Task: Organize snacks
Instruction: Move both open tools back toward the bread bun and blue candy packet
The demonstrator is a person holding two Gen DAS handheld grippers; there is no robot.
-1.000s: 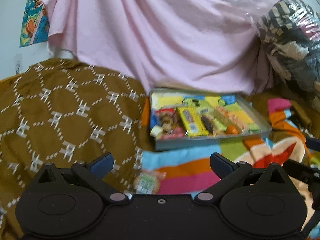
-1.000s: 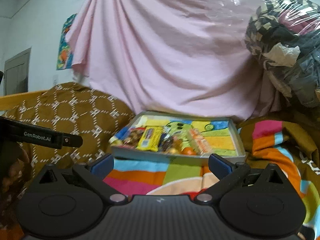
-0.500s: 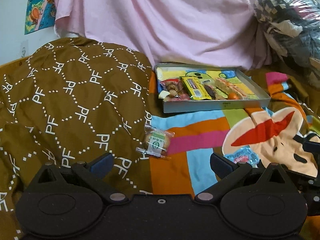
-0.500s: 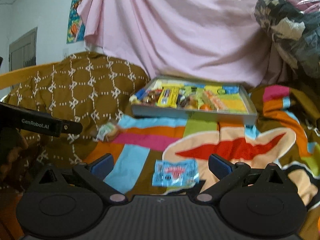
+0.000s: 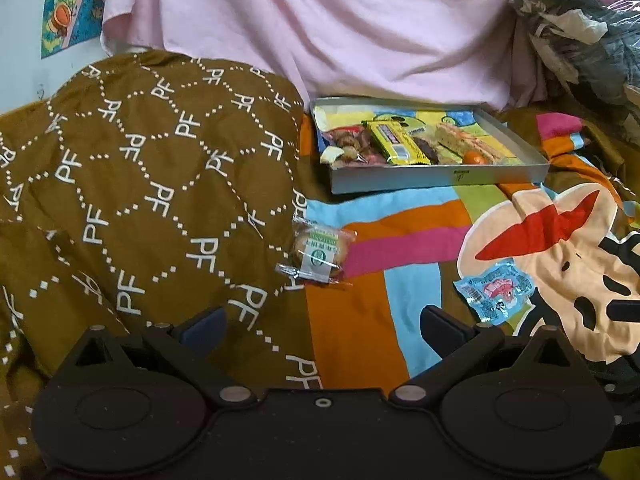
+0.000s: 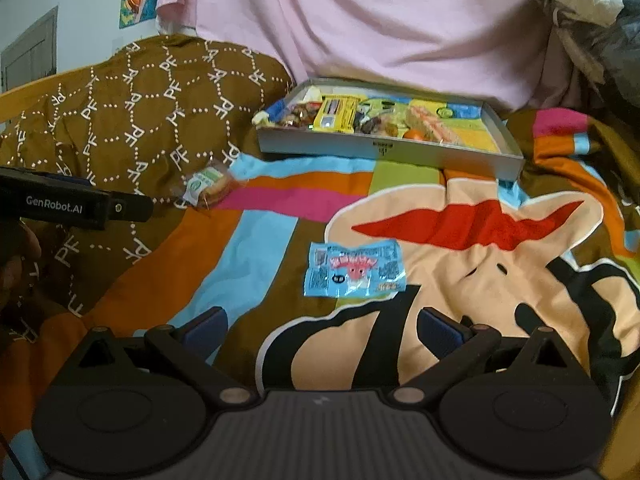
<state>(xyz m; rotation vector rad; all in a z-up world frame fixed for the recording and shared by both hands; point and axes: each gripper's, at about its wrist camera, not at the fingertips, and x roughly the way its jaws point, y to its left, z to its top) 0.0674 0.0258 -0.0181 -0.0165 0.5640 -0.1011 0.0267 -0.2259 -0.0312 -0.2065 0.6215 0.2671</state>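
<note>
A grey tray (image 5: pixel 436 178) (image 6: pixel 384 152) holding several snacks lies at the back of the bed. A clear-wrapped cookie with a green label (image 5: pixel 318 254) (image 6: pixel 208 186) lies on the blanket's edge. A light-blue snack packet (image 5: pixel 496 290) (image 6: pixel 354 268) lies on the colourful sheet. My left gripper (image 5: pixel 322 324) is open and empty, just short of the cookie. My right gripper (image 6: pixel 322 324) is open and empty, just short of the blue packet. The left gripper's body (image 6: pixel 76 204) shows at the left of the right wrist view.
A brown patterned blanket (image 5: pixel 132 184) is heaped on the left. A pink cloth (image 5: pixel 340 28) hangs behind the tray. A plastic-wrapped bundle (image 5: pixel 580 28) sits at the back right. The colourful striped sheet (image 6: pixel 256 248) covers the bed.
Both grippers have drawn back and tilted down from the tray. The cookie and the blue packet have come into view ahead of them. Both stay open.
</note>
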